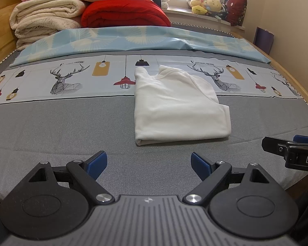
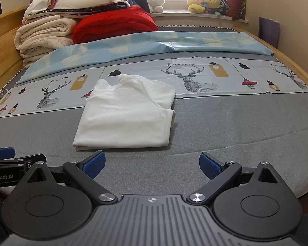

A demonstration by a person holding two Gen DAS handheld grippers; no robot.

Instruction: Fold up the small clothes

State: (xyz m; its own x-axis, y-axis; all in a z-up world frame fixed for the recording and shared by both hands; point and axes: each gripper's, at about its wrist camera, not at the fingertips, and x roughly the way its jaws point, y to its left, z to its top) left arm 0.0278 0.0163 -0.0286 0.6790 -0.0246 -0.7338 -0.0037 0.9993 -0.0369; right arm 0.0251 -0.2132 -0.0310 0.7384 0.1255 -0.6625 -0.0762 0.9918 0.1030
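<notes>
- The white garment (image 1: 178,106) lies folded into a compact rectangle on the grey bed cover (image 1: 61,127); its far end, with the collar, overlaps the deer-printed band (image 1: 65,80)
- The left gripper (image 1: 148,165) hangs low above the grey cover, near the garment's front edge but apart from it; its blue pads (image 1: 97,165) stand wide apart with nothing between them
- The right gripper (image 2: 152,165) sits beside it, likewise spread and holding nothing; the garment (image 2: 125,116) lies ahead and slightly to its left
- Behind, a light blue sheet (image 1: 133,41) crosses the bed; a red quilt (image 1: 125,14) and cream blankets (image 1: 43,20) are stacked at the far left; soft toys (image 2: 203,3) line the windowsill
</notes>
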